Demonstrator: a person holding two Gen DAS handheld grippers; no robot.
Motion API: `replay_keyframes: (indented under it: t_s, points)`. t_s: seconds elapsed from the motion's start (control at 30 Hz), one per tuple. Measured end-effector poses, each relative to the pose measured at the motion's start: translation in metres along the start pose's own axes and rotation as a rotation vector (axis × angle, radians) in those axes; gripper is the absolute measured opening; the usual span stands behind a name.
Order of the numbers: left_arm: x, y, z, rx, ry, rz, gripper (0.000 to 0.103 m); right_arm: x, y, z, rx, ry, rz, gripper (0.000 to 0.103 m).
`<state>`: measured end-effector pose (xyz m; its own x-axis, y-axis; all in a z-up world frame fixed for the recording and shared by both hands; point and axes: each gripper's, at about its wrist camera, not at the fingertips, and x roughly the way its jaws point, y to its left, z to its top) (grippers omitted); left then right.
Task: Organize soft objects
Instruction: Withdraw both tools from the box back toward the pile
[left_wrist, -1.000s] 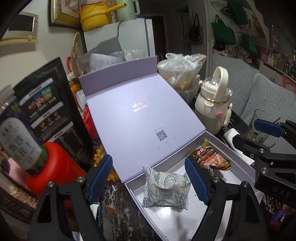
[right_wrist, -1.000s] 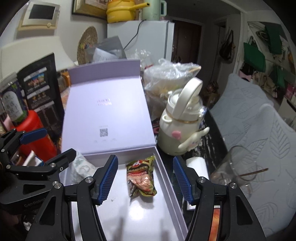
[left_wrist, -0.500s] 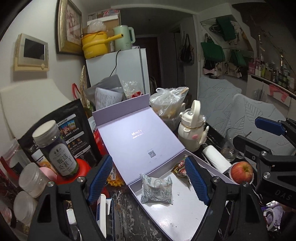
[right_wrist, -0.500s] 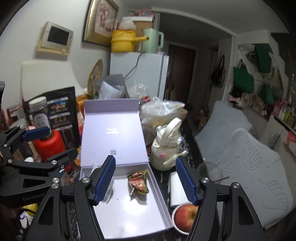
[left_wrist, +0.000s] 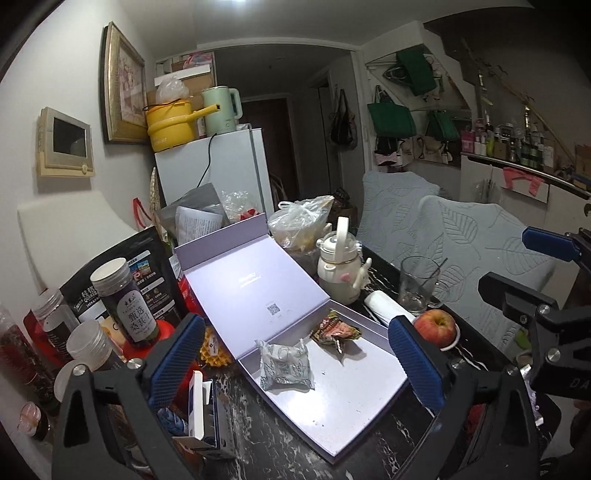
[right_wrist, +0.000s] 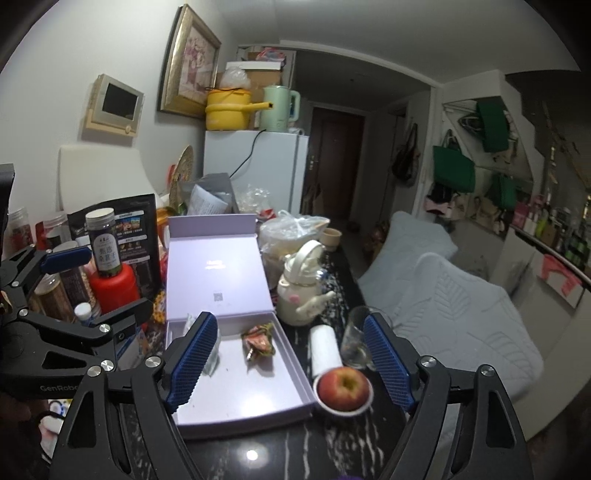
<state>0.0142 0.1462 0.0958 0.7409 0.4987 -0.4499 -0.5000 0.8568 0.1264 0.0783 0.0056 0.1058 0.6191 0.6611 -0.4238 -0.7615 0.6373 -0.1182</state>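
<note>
An open lilac box lies on the dark marble table, lid up. In it lie a white leaf-print soft packet and a crumpled red-green snack packet. The box and the snack packet also show in the right wrist view; the white packet is mostly hidden behind a finger. My left gripper is open and empty, held above and back from the box. My right gripper is open and empty, also back from the box.
A red apple in a small white dish, a white roll, a glass and a cream kettle-shaped bottle stand right of the box. Jars, a red canister and dark bags crowd the left. A grey sofa is on the right.
Both grippers have drawn back and up from the box, so it looks smaller and more of the room shows. Both stay open and empty. The packets have not moved.
</note>
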Motion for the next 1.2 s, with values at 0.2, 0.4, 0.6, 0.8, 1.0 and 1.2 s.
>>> replay_keyframes:
  t_s: [0.2, 0.4, 0.6, 0.8, 1.0, 1.2]
  points:
    - [-0.027, -0.014, -0.009, 0.027, -0.025, -0.046, 0.101, -0.033, 0.0, -0.013, -0.009, -0.018, -0.023, 0.092]
    - [-0.047, -0.026, -0.021, 0.047, -0.036, -0.078, 0.101, -0.062, -0.001, -0.029, 0.012, -0.028, -0.047, 0.097]
    - [-0.059, -0.034, -0.038, 0.048, -0.022, -0.134, 0.101, -0.081, -0.003, -0.05, 0.049, -0.012, -0.062, 0.098]
    - [-0.063, -0.043, -0.054, 0.051, 0.006, -0.179, 0.101, -0.093, -0.005, -0.073, 0.081, 0.014, -0.079, 0.098]
    - [-0.063, -0.053, -0.072, 0.062, 0.042, -0.244, 0.101, -0.101, -0.009, -0.099, 0.136, 0.044, -0.085, 0.098]
    - [-0.057, -0.066, -0.093, 0.074, 0.098, -0.319, 0.101, -0.109, -0.013, -0.121, 0.173, 0.07, -0.112, 0.098]
